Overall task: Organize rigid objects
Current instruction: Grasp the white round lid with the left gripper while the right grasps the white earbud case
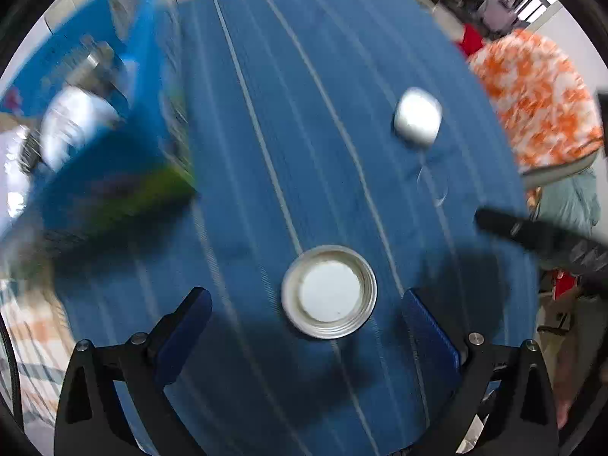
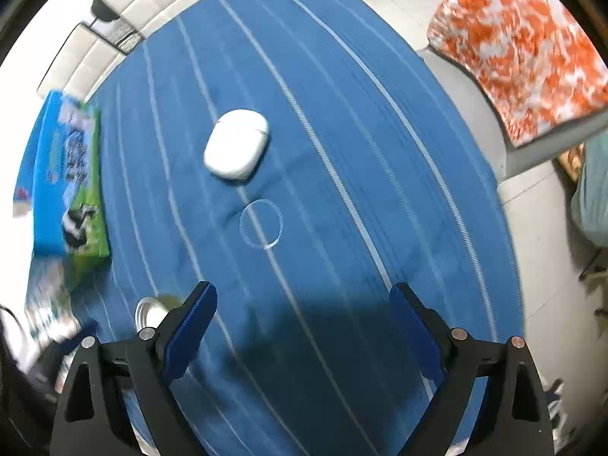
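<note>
A round metal lid (image 1: 329,292) with a white centre lies on the blue striped tablecloth (image 1: 304,114), between the wide-apart fingers of my open left gripper (image 1: 307,300). A white rounded case (image 1: 418,116) rests farther off to the right. In the right wrist view the same white case (image 2: 236,144) lies ahead, and a thin clear ring (image 2: 261,222) sits just nearer. My right gripper (image 2: 303,296) is open and empty above the cloth. The metal lid (image 2: 150,313) peeks out behind its left finger.
A blue and green carton box (image 2: 68,178) stands at the table's left edge, blurred in the left wrist view (image 1: 114,133). A chair draped in orange and white cloth (image 2: 524,45) sits to the right. White seats (image 2: 125,7) line the far edge.
</note>
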Available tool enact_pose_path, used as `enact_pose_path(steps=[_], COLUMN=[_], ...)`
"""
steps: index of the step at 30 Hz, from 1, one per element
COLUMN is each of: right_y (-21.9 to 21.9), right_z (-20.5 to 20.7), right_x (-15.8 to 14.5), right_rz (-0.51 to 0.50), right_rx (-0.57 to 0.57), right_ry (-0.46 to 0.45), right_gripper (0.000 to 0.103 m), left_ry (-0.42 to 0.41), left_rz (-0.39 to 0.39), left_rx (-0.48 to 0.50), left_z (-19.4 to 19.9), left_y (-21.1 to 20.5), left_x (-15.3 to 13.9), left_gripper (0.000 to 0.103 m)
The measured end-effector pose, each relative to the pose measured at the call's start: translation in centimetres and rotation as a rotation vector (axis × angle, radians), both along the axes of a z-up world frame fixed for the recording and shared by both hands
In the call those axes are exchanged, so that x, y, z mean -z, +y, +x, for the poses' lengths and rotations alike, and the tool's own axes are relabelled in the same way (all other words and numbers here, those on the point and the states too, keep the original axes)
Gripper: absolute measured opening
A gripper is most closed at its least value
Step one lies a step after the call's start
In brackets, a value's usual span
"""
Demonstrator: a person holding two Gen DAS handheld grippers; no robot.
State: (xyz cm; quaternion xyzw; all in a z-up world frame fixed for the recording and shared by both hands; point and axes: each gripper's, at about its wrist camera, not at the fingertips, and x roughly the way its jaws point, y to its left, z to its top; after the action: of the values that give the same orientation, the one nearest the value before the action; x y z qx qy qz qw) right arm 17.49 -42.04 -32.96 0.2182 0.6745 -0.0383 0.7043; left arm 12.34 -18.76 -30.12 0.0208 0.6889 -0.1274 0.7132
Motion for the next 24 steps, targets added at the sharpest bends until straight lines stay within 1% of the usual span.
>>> enact_pose_path(steps=[2, 3, 4, 5, 6, 7, 8, 10, 11, 12, 14, 15, 16, 17, 19, 20, 21, 22, 24], right_y=[-0.2, 0.1, 0.2, 0.8, 1.2, 1.6, 1.9, 2.7, 2.9, 3.1, 3.2, 3.2, 3.4, 3.6, 4.3, 4.6, 5.1, 5.5, 6.0], right_z=[0.5, 1.0, 1.5, 2.3, 3.0, 4.1, 4.9, 6.4, 7.1, 8.0, 9.4, 10.0, 10.5, 11.0, 11.7, 11.8, 11.7, 11.3, 10.3], right_x=[1.0, 1.4, 1.6, 2.0, 2.2, 2.5, 2.6, 2.6, 2.7, 3.0, 3.7, 4.0, 3.8, 3.9, 3.8, 3.7, 3.7, 3.7, 3.6], right_rz=[0.01, 0.014, 0.016, 0.021, 0.032, 0.033, 0.023, 0.0, -0.003, -0.009, -0.011, -0.019, -0.05, -0.06, -0.161, -0.186, -0.207, -0.215, -0.225], right_rx=[0.011, 0.012, 0.014, 0.018, 0.021, 0.023, 0.023, 0.018, 0.025, 0.036, 0.057, 0.064, 0.068, 0.062, 0.037, 0.019, -0.016, -0.063, -0.121], right_ry=[-0.016, -0.027, -0.033, -0.038, -0.047, -0.056, -0.07, -0.095, -0.104, -0.105, -0.096, -0.087, -0.1, -0.103, -0.079, -0.072, -0.064, -0.057, -0.037], right_gripper=[0.094, 0.094, 0.094, 0.094, 0.094, 0.094, 0.094, 0.094, 0.094, 0.093, 0.087, 0.088, 0.086, 0.082, 0.065, 0.056, 0.053, 0.053, 0.052], left_ry=[0.046, 0.058, 0.063, 0.067, 0.054, 0.02, 0.005, 0.01, 0.002, -0.001, -0.009, -0.011, -0.014, -0.015, -0.017, -0.018, -0.018, -0.018, -0.016], left_rz=[-0.005, -0.002, 0.008, 0.016, 0.037, 0.038, 0.053, 0.045, 0.049, 0.056, 0.057, 0.06, 0.061, 0.063, 0.069, 0.072, 0.075, 0.078, 0.08], left_rx=[-0.012, -0.017, -0.02, -0.022, -0.021, -0.02, -0.026, -0.053, -0.088, -0.103, -0.142, -0.146, -0.152, -0.155, -0.149, -0.145, -0.14, -0.132, -0.126], left_z=[0.0, 0.0, 0.0, -0.1, -0.1, -0.1, 0.0, 0.8, 1.5, 2.0, 3.2, 3.5, 3.8, 4.1, 4.0, 4.0, 4.3, 4.3, 3.7], left_y=[-0.7, -0.9, -1.1, -1.2, -1.3, -1.4, -1.4, -1.1, -0.6, -0.4, 0.1, 0.1, 0.1, 0.0, 0.0, 0.0, 0.1, 0.0, -0.2], left_x=[2.2, 3.0, 3.9, 4.4, 4.5, 4.2, 4.0, 3.8, 3.8, 3.8, 3.8, 3.9, 3.9, 3.9, 4.0, 4.0, 4.0, 4.0, 4.2], left_gripper=[0.103, 0.102, 0.1, 0.083, 0.08, 0.074, 0.064, 0.064, 0.064, 0.064, 0.064, 0.064, 0.064, 0.064, 0.064, 0.064, 0.064, 0.064, 0.064])
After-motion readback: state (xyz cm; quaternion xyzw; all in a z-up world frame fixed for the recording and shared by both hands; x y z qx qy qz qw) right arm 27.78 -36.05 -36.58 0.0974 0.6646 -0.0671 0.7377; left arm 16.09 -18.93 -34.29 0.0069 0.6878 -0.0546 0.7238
